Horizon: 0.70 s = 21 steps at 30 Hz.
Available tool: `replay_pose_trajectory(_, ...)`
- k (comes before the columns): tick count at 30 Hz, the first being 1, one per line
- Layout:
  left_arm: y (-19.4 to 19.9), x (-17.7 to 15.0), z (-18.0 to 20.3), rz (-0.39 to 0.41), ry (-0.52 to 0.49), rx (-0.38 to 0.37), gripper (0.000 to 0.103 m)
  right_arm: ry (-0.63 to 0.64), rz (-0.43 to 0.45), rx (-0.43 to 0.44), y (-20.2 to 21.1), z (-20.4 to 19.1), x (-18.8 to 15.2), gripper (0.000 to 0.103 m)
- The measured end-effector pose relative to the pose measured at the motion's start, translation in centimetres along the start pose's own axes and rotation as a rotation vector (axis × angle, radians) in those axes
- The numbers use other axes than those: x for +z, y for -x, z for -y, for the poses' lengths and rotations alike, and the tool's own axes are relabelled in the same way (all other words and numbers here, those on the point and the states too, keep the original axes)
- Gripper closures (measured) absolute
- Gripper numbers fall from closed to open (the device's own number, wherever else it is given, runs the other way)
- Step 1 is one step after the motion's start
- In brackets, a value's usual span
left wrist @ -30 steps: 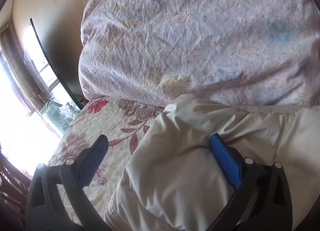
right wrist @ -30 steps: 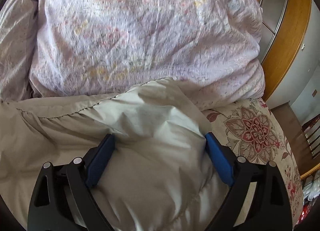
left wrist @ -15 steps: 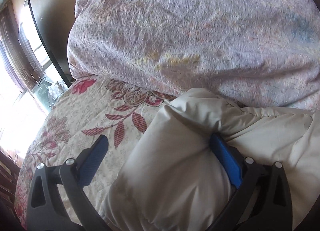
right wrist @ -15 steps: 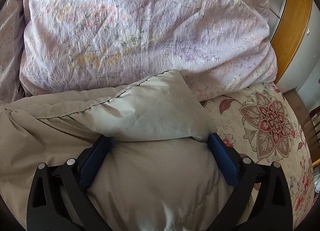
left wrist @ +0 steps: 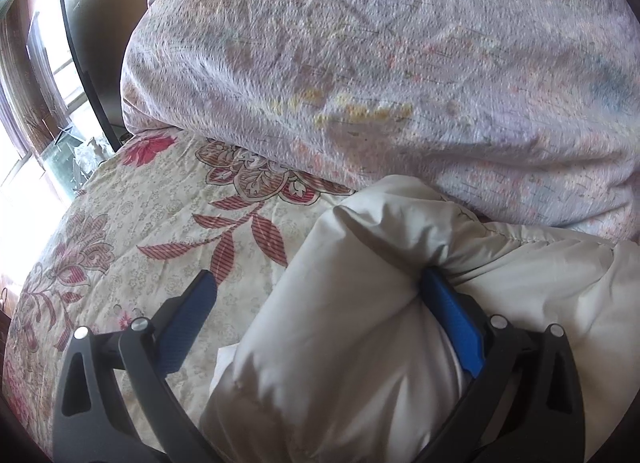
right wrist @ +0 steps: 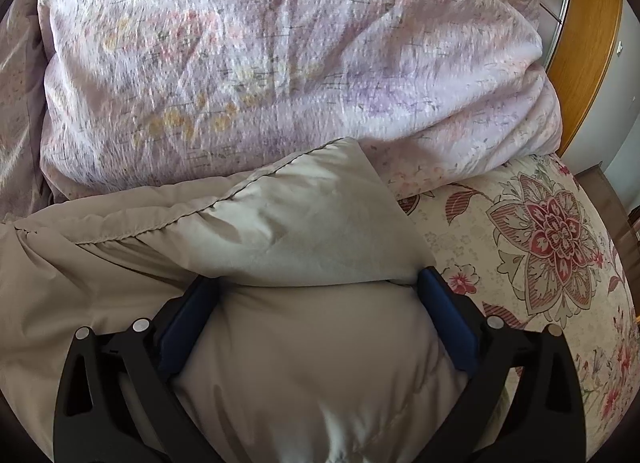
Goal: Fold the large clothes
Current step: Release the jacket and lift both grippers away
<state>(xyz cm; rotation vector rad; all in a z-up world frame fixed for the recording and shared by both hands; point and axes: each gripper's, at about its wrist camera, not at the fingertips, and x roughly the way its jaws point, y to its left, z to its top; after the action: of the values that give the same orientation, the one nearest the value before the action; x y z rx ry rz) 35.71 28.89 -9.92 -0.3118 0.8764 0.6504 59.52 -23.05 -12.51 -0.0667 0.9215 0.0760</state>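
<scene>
The right gripper point(right wrist: 318, 315) stands as wide as it goes; its jaws have just been opening, and a puffy fold of the beige padded coat point(right wrist: 304, 363) bulges between the two blue pads point(right wrist: 448, 323), filling the gap without being pinched. The left gripper point(left wrist: 316, 323) is also wide apart. Its right-hand pad lies against a thick roll of the same coat point(left wrist: 360, 343), while its other pad point(left wrist: 188, 319) hangs free above the bedspread, so nothing is clamped there either.

The coat lies on the bed with its stitched edge point(right wrist: 168, 221) up against the big quilt point(right wrist: 280, 63), a crumpled pink and lilac mound. In the right wrist view a corner of the coat points toward the quilt and touches its lower edge. In the left wrist view the coat's rounded end sits just below the quilt. On either side of the coat, beside the quilt, the flowered bedspread point(left wrist: 140, 231) shows bare. A wooden wardrobe point(right wrist: 584, 55) stands beyond the quilt on one side, and a bright window point(left wrist: 24, 103) on the other.

By my reading, a fold has been laid down toward the quilt and both grippers are letting go of it. The next move calls for backing both clear of the puffy cloth without dragging the fold open, then finding a fresh edge to grasp for the following fold.
</scene>
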Motion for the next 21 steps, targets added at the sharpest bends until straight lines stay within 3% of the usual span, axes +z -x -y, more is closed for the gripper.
replay_pose_trajectory(6,2.4,-0.8,-6.0,0.083,0.175,-0.156,0.002,-0.087,0.107,0.020,3.5,2.0,-0.9,0.003)
replay_pose_trajectory(9,4.4,-1.9,-10.2,0.124,0.151,-0.029,0.002,-0.174,0.116,-0.040,6.0,5.2,-2.2,0.003)
replay_pose_trajectory(11,5.3,-2.9,-13.4,0.109,0.141,0.045,0.003,-0.244,0.105,-0.002,7.8,8.1,-3.7,0.003)
replay_pose_trajectory(15,8.0,-6.5,-17.6,0.027,0.245,-0.146,0.003,-0.379,0.051,0.102,11.4,13.4,-7.4,0.003)
replay_pose_trajectory(21,11.0,-11.9,-15.1,-0.078,0.336,-0.406,0.003,-0.523,-0.054,0.341,14.0,15.7,-12.5,0.011)
